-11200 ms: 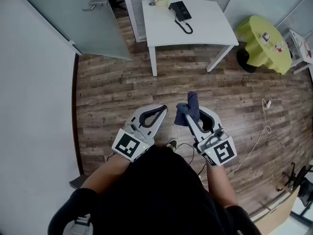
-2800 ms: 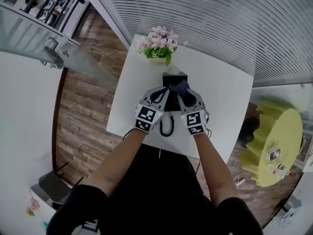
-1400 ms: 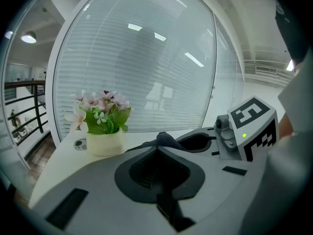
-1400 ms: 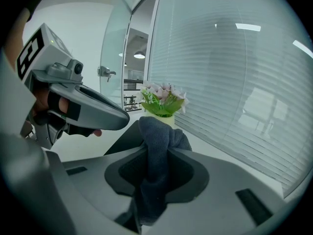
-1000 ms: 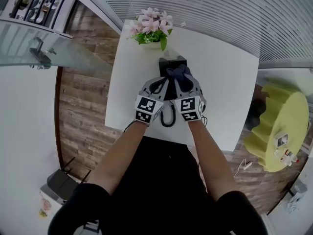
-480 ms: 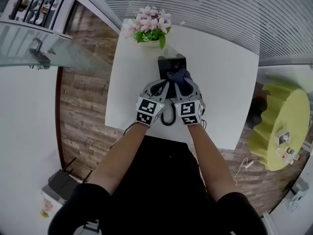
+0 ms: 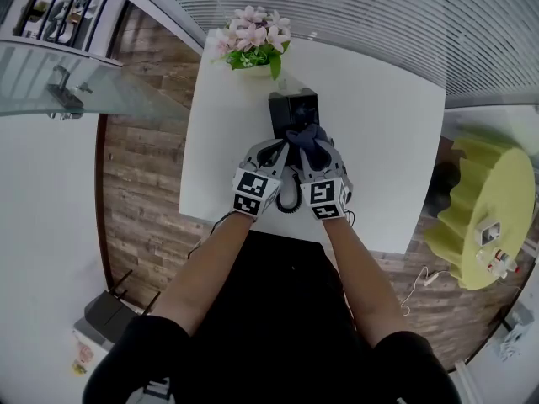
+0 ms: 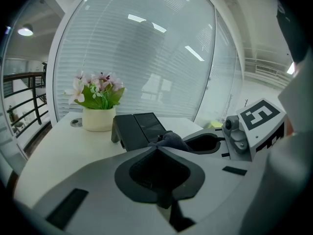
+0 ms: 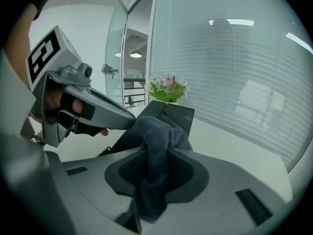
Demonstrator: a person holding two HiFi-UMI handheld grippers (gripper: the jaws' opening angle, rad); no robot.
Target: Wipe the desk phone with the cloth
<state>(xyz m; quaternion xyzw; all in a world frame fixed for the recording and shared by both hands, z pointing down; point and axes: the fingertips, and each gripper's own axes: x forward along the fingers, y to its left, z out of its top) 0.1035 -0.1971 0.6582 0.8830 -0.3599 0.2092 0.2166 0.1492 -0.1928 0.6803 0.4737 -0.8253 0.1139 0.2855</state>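
Right hand-held gripper [image 7: 313, 151], in the head view, hangs over the black desk phone [image 7: 292, 108] on the white worktop [image 7: 387, 116], dark cloth [image 7: 306, 135] bunched at its tips, left hand-held gripper [image 7: 280, 151] just beside. Left gripper view: those jaws meet on nothing. Right gripper view alone shows the cloth clamped between its jaws. Wiping seems in hand; next, press the cloth down across the phone's face.

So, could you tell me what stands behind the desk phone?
A pot of pink flowers stands behind the desk phone, toward its left. The cloth covers the phone's near part.
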